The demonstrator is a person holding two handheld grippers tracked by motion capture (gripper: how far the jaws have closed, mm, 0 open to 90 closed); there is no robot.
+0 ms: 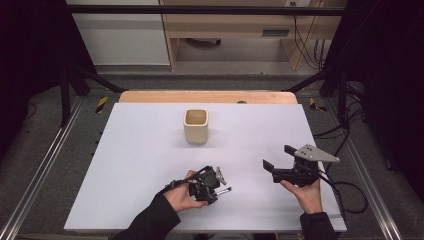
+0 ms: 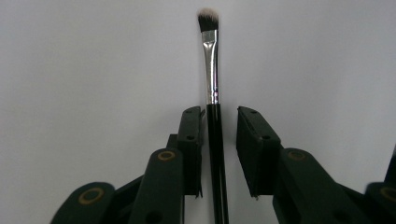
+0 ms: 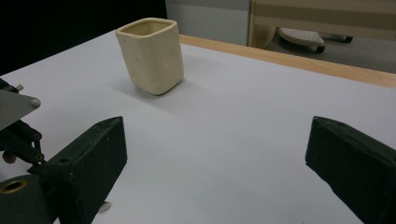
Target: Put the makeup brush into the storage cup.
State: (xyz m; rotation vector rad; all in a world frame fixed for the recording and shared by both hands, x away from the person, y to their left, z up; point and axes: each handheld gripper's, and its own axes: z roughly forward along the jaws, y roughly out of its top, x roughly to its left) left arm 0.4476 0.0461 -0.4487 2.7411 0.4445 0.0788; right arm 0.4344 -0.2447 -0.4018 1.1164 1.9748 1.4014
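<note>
A make-up brush [image 2: 212, 70] with a black handle, silver ferrule and dark white-tipped bristles lies flat on the white table top [image 1: 135, 150]. In the high view the brush [image 1: 224, 190] sticks out to the right of my left gripper [image 1: 218, 188] at the near middle. In the left gripper view, my left gripper [image 2: 219, 114] has its jaws on either side of the handle. One pad is right against the handle and a gap shows at the other. My right gripper [image 1: 278, 156] is held at the near right, wide open with nothing between its jaws [image 3: 217, 135].
A cream square-mouthed ceramic cup [image 1: 195, 127] stands upright at the middle far part of the table, also ahead and left in the right gripper view [image 3: 150, 56]. A wooden edge [image 1: 207, 96] runs along the far side. Cables [image 1: 350, 192] lie off the right edge.
</note>
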